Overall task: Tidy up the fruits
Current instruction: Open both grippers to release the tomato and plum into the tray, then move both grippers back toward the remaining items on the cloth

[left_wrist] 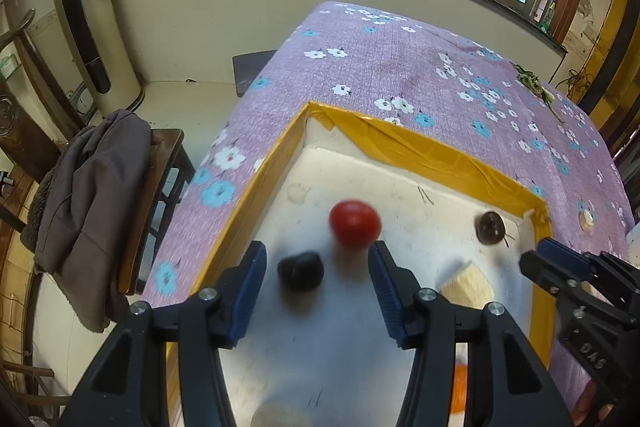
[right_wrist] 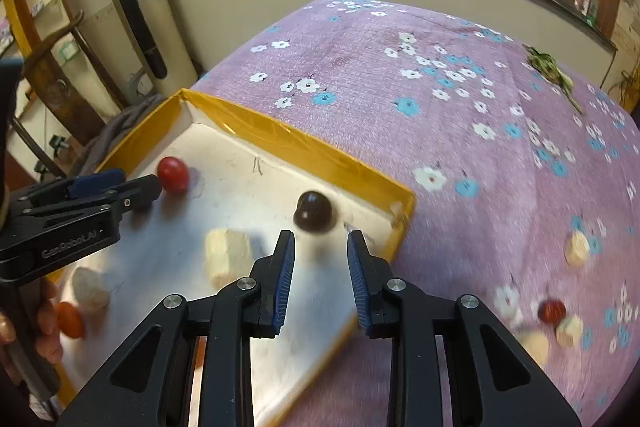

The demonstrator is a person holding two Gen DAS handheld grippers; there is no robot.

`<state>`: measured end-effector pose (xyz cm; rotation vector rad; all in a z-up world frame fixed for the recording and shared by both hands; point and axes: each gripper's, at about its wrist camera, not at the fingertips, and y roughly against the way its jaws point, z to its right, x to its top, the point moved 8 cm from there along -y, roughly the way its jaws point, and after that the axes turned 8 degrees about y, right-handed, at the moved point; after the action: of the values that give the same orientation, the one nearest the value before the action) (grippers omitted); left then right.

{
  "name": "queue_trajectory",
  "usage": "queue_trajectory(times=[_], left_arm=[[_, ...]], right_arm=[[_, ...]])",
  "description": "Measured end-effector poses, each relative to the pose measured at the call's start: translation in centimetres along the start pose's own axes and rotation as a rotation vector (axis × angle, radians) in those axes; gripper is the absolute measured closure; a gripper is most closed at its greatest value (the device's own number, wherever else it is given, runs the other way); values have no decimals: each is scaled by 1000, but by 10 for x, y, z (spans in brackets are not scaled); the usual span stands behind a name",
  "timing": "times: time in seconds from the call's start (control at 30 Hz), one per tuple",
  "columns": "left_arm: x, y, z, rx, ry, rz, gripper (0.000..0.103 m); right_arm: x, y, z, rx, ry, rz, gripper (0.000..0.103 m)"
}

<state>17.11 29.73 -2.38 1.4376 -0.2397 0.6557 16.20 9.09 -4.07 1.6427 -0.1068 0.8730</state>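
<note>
Shallow white foam tray (left_wrist: 420,147) with rim wrapped in glossy yellow tape, scuffed matte floor, on the near-left part of the tabletop (left_wrist: 400,67), under a purple woven cloth printed with white and blue flowers. In the tray: smooth oval red fruit (left_wrist: 355,225) toward the far left; matte black lumpy fruit (left_wrist: 301,271) just near of it; glossy round dark-brown fruit (right_wrist: 313,211) by the far-right corner; pale ribbed wedge-shaped piece (right_wrist: 228,257) mid-tray; whitish rough lump (right_wrist: 89,287) and smooth orange fruit (right_wrist: 70,319) at the near-left edge. Left gripper (left_wrist: 318,255) over the tray's left half, jaws apart, blue ribbed pads clear of everything, black fruit seen in the gap below, red fruit just beyond the tips. Right gripper (right_wrist: 321,239) over the tray's right half, jaws parted by a narrower gap, clamped on nothing, brown fruit just beyond the tips. Fingers of a person's hand (right_wrist: 48,331) on the left gripper's handle. Outside the tray, on the cloth at near right, blurred: pale round piece (right_wrist: 577,247), small dark-red fruit (right_wrist: 552,311), two more pale chunks beside it. Green leafy sprig (right_wrist: 548,67) at the far-right edge of the cloth. Wooden chair (left_wrist: 168,163) left of the tabletop, grey fleecy jacket (left_wrist: 92,187) draped on it.
</note>
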Motion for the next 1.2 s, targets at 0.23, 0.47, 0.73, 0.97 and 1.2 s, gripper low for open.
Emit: queue_trajectory(times=[0.23,0.47,0.73,0.97,1.2], left_arm=[[-25,32,-4,6,17,48,37],[-51,68,18,-5,24,111,21],[-73,89,75,-45,-44,120,11],[-90,93,125,-66,-108,107,11],[-108,87,158,-58,-159,69,11]], right_arm=[[-31,50,-5,3,3,58,70],[-75,87,12,-26,-25,77,65],[-119,120,58,-95,-96,96,46],[-145,142,100,-121,-158,115,45],[-156,144,138,-127,-203,116,44]])
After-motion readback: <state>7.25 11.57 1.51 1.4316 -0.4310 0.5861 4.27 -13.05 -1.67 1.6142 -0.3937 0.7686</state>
